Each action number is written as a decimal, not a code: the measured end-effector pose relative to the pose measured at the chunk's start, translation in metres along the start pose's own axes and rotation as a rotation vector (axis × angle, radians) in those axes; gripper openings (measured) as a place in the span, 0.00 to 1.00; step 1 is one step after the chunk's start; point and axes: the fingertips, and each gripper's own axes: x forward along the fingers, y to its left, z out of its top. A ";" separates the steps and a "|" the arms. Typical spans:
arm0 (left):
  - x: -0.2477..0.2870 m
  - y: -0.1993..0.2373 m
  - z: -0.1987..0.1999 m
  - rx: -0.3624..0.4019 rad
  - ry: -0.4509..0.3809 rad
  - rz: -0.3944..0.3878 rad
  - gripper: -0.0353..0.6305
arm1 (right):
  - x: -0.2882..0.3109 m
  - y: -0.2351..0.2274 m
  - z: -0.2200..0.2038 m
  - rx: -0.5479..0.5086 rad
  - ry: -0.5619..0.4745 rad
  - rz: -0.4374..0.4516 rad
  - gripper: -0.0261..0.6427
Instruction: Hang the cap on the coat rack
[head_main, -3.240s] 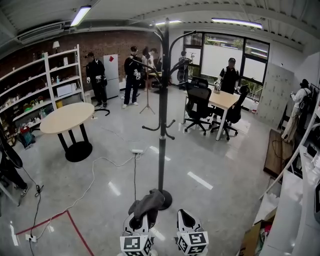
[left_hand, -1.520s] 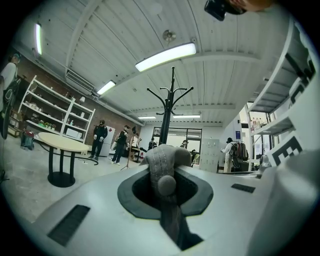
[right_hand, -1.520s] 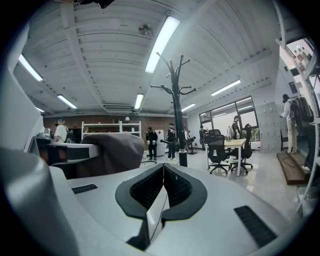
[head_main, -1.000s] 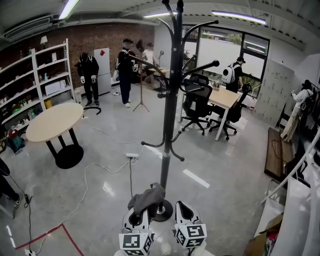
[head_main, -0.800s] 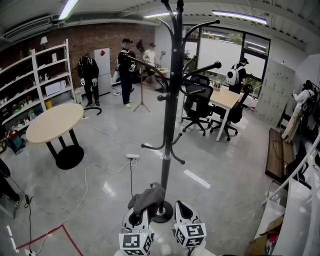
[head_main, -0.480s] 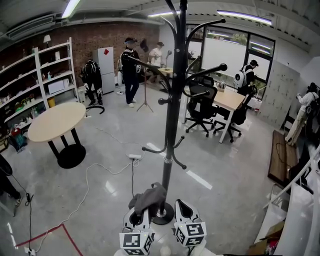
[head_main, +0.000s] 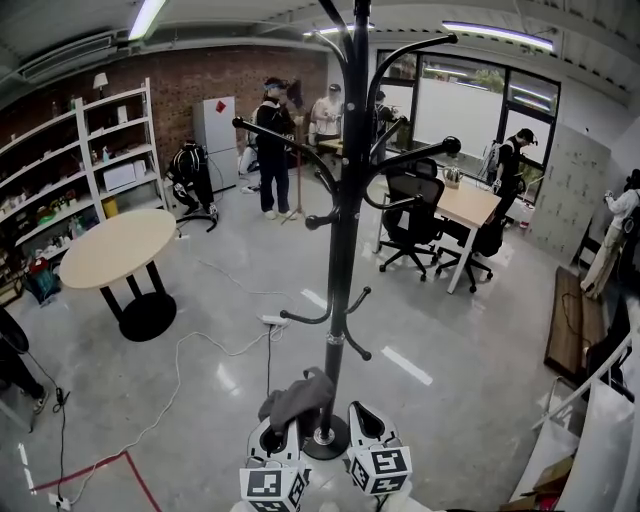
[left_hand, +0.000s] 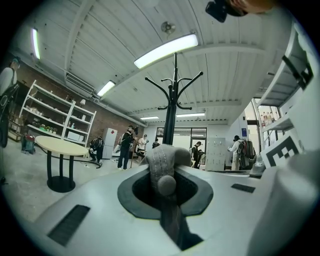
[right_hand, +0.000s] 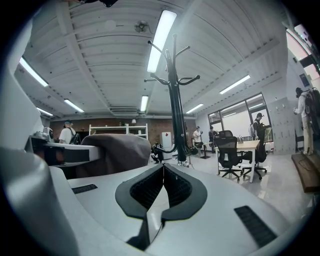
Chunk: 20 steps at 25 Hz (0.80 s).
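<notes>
A grey cap is pinched by its edge in my left gripper, low in the head view; the cap's fabric and top button fill the gap between the jaws. My right gripper sits beside it, shut, its pads touching with nothing between them. The cap also shows at that view's left. The tall black coat rack stands right in front of me, with curved hooks high and low; its round base is between the two grippers. Its hooks are bare.
A round wooden table stands to the left, with white cables across the floor. Shelves line the left wall. A desk with office chairs is at the right. Several people stand at the back.
The coat rack has come closer and looms larger; its base now lies between the grippers. Both grippers keep their place in the view, and the cap stays held.
</notes>
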 end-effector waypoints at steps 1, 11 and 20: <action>0.003 -0.002 0.000 -0.001 0.001 0.002 0.10 | 0.002 -0.003 0.000 0.001 0.001 0.001 0.06; 0.021 -0.007 0.002 -0.006 -0.010 0.021 0.10 | 0.022 -0.013 0.003 0.010 -0.006 0.039 0.06; 0.029 0.003 0.005 0.009 -0.022 0.034 0.10 | 0.036 -0.009 0.009 0.020 -0.012 0.060 0.06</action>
